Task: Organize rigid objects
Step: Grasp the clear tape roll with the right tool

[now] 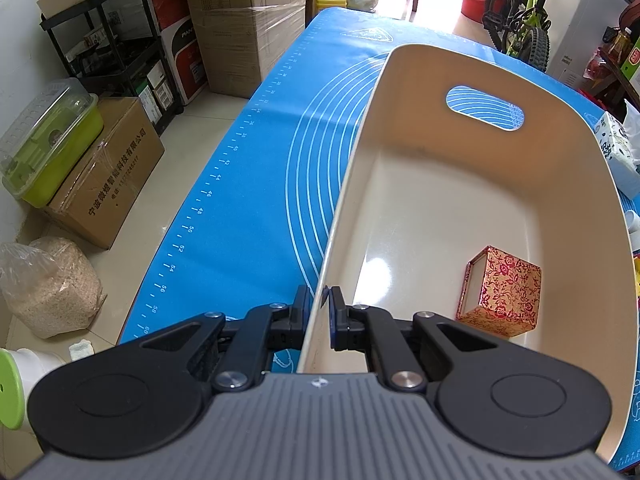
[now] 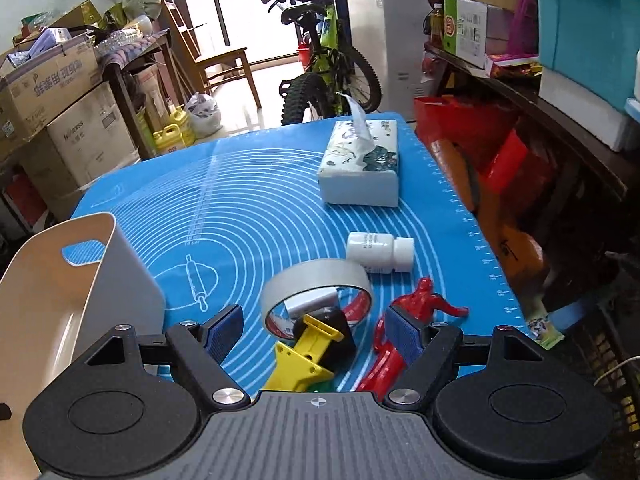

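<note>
A cream plastic bin (image 1: 568, 184) with handle slots stands on the blue mat (image 1: 256, 184). My left gripper (image 1: 319, 300) is shut on the bin's near left wall. A red-and-gold floral box (image 1: 505, 292) lies inside the bin. In the right wrist view the bin (image 2: 52, 300) is at the left. My right gripper (image 2: 312, 328) is open and empty above a yellow and black tool (image 2: 310, 350). A tape roll (image 2: 316, 280), a red figurine (image 2: 416, 304) and a white bottle (image 2: 380, 252) lie just ahead of it.
A tissue pack (image 2: 362, 164) sits at the far side of the mat. Cardboard boxes (image 1: 108, 172), a black rack (image 1: 116, 40) and a bicycle (image 2: 324, 64) stand around the table. A cluttered shelf (image 2: 560, 92) runs along the right.
</note>
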A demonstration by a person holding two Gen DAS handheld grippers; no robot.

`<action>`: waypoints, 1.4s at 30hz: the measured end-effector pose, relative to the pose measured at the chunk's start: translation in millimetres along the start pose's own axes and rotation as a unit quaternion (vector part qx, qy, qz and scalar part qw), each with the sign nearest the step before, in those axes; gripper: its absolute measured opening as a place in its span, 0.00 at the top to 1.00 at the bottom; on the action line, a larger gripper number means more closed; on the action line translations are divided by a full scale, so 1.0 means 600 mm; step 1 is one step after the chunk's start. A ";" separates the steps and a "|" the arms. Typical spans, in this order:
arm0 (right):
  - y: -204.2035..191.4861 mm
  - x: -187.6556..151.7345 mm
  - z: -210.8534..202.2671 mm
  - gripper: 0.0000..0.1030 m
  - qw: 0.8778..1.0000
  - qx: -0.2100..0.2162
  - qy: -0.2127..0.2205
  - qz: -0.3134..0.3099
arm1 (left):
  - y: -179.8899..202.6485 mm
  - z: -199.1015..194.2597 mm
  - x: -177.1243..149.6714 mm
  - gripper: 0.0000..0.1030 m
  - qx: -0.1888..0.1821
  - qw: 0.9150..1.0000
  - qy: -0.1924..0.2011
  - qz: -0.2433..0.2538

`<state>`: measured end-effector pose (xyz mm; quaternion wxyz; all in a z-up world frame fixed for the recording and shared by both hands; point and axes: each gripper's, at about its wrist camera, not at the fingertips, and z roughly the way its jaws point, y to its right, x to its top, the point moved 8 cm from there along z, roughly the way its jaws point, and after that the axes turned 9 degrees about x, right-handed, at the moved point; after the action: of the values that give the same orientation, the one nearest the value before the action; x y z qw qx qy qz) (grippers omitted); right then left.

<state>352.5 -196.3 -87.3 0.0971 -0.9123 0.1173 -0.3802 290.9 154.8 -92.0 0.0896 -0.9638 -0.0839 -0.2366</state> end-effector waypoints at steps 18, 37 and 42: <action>0.012 0.017 0.091 0.61 0.996 0.041 0.003 0.077 | 0.000 0.001 0.000 0.89 -0.001 1.000 -0.002 0.002; -0.028 0.061 0.011 0.83 0.990 0.123 0.026 0.063 | 0.001 0.001 0.000 0.89 -0.001 1.000 -0.002 0.001; -0.038 0.078 -0.011 0.83 0.990 0.129 0.037 0.050 | 0.000 0.002 0.000 0.89 -0.002 1.000 -0.002 0.000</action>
<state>383.0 -189.0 -45.2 0.2290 -0.8702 0.1165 -0.4205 291.7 154.9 -92.9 0.0873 -0.9644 -0.0831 -0.2353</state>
